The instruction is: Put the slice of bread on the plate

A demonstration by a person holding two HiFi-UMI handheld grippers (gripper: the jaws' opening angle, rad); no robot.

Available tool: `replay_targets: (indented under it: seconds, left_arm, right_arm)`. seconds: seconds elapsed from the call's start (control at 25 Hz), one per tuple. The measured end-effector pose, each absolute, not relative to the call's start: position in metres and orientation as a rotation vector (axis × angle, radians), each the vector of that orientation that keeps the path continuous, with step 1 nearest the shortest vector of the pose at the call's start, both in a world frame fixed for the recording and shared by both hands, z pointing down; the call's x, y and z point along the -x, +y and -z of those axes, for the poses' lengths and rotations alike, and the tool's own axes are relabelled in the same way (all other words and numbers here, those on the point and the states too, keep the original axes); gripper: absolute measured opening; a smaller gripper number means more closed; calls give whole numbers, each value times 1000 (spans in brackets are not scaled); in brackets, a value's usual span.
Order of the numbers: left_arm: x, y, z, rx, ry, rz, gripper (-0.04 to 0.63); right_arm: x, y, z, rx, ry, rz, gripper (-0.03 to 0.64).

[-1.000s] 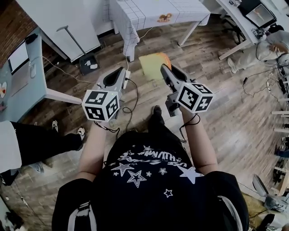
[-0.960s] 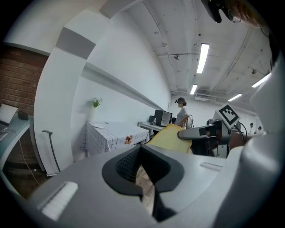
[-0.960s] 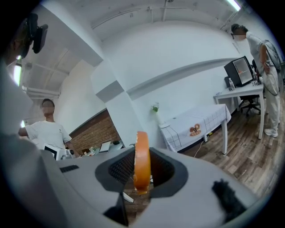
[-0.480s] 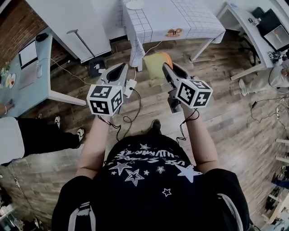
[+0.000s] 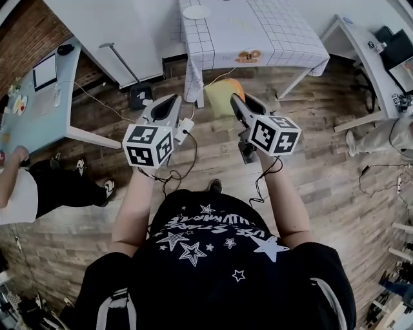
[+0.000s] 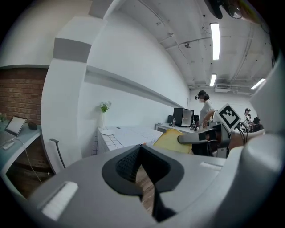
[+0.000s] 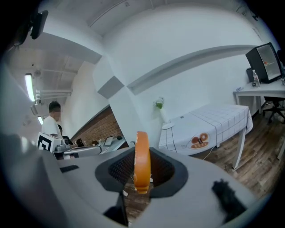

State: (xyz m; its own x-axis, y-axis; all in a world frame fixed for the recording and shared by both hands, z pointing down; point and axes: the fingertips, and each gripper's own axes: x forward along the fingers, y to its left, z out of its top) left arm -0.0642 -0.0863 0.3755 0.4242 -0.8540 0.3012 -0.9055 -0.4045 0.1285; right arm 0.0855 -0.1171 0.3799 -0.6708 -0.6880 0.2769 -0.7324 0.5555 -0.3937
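Observation:
The slice of bread (image 5: 222, 95), pale yellow with an orange crust, stands on edge in my right gripper (image 5: 233, 97), which is shut on it above the wooden floor. In the right gripper view the bread (image 7: 142, 165) shows edge-on between the dark pads. My left gripper (image 5: 175, 99) is level with it on the left, shut and empty; its pads meet at the tips (image 6: 140, 148). The white plate (image 5: 196, 12) lies at the left end of the table with the checked cloth (image 5: 271, 32), ahead of both grippers. The plate (image 7: 168, 126) is also in the right gripper view.
A pale blue desk (image 5: 39, 106) with a laptop stands at the left, a seated person (image 5: 32, 190) beside it. A power strip (image 5: 186, 124) and cables lie on the floor under the grippers. A white desk (image 5: 364, 45) is at the right, a black stand base (image 5: 139, 97) by the wall.
Both grippers have travelled forward toward the checked table, the bread still in the right one. The table is nearer and the plate has come into the head view.

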Motion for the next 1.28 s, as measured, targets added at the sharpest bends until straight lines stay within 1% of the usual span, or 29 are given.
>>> replay_targets:
  seconds: [0.28,0.6,0.92,1.28]
  left_arm:
    - [55,-88,-380,-2363,-1559,-278,9]
    - [57,-101,-380,-2348,-1574,-274,9]
    - [45,-159,-378,-2388,-1521,-238,9]
    - [68,-234,-388,-2369,-1504,-207,9]
  right_arm:
    - [-99,-134,-377,-1199,-2713,-764,98]
    - [-97,-142,-384,-1177,-2699,-761,98]
    - [-113,-194,-373,-1280,-2676,-750,98]
    - [-97,-270,-374,-1297,-2665,-749,98]
